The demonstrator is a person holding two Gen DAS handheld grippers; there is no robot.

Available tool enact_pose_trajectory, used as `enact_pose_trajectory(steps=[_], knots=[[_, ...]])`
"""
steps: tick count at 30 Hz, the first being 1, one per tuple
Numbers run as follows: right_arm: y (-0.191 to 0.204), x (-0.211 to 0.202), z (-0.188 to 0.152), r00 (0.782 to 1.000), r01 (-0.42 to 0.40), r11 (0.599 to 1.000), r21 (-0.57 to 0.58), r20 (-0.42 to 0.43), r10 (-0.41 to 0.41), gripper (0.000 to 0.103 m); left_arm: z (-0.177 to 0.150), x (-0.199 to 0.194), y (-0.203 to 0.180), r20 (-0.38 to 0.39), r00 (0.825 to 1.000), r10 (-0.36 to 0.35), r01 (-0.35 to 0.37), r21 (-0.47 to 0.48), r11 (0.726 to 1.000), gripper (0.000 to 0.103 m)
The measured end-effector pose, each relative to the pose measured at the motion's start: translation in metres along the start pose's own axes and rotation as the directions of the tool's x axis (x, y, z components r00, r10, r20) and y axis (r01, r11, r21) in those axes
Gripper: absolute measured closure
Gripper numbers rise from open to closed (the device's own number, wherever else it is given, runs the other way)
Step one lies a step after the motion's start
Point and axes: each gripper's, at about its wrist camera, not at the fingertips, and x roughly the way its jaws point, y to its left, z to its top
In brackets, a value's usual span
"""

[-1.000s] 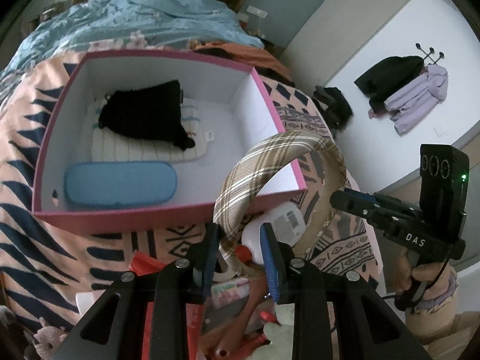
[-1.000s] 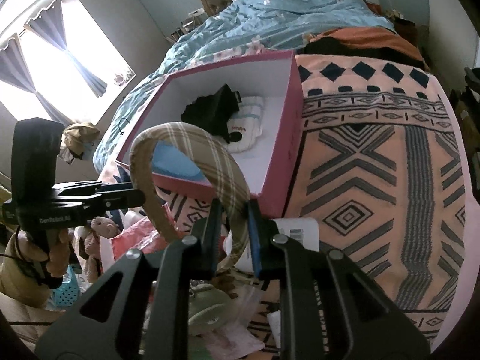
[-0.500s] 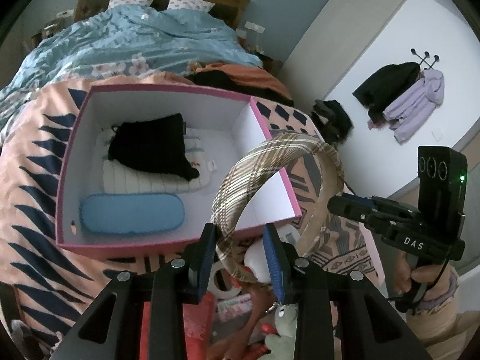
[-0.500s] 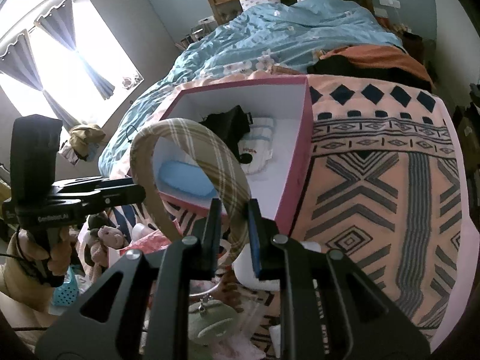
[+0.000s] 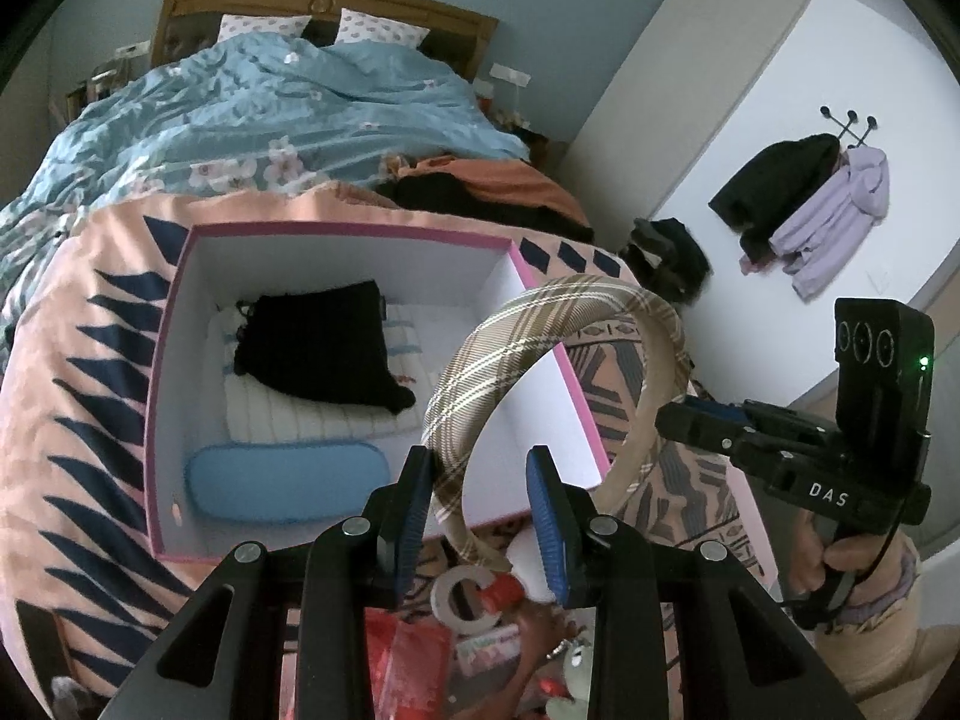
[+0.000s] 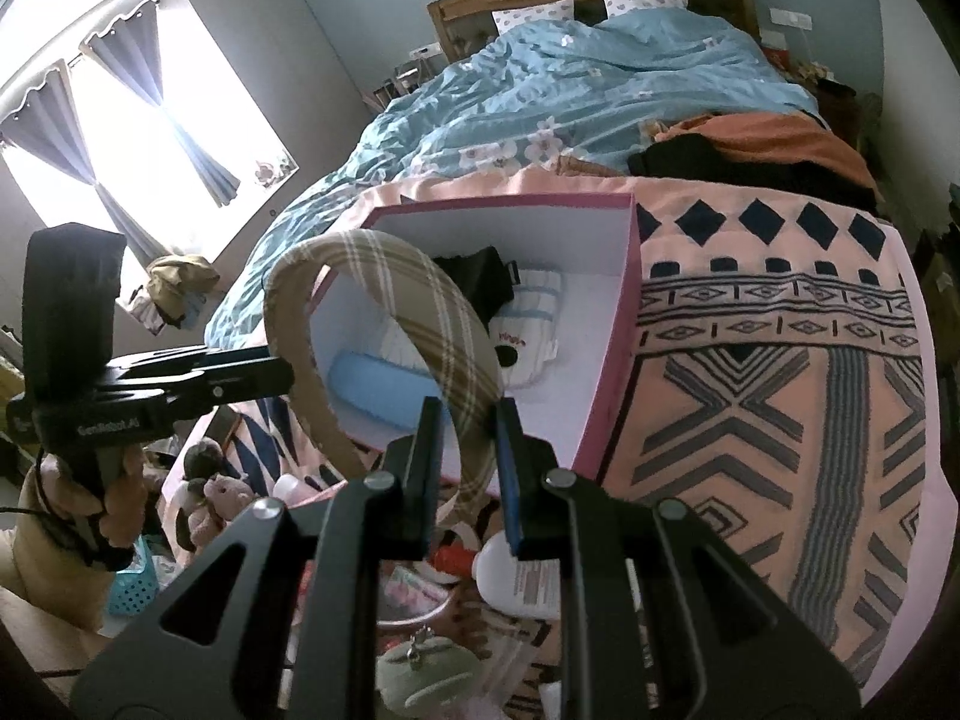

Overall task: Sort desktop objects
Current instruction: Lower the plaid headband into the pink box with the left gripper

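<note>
bedroom with a patterned peach blanket (image 6: pixel 780 360) spread over the bed, an open pink box (image 5: pixel 180 360) resting on it. held up over the box's near right corner: a plaid headband (image 5: pixel 540 324), tan with cream stripes, padded fabric over what looks like a springy c-shaped core, light, probably best taken at the two thin ends. right gripper (image 6: pixel 468 438) clamped on one end; left gripper (image 5: pixel 480 498) set around the other end with jaws parted and a gap showing, apparently not pinching.
</note>
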Motion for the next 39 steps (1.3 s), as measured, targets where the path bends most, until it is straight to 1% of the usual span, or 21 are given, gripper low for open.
enact_pose_trajectory(steps=[9,18,39], knots=[[-0.006,0.009,0.022,1.0,0.0,1.0,-0.006,0.016,0.0,0.083,0.02,0.011,0.008,0.004,1.0,0.011,-0.011,0.001,1.0,0.072],[-0.019,0.02,0.038,1.0,-0.006,1.0,0.017,0.016,0.005,0.083,0.033,0.025,0.012,0.006,1.0,0.026,-0.026,0.0,1.0,0.072],[-0.036,0.053,0.049,0.999,0.024,0.999,0.036,-0.033,-0.023,0.083,0.046,0.061,0.031,-0.033,0.998,0.046,-0.047,-0.031,0.998,0.072]])
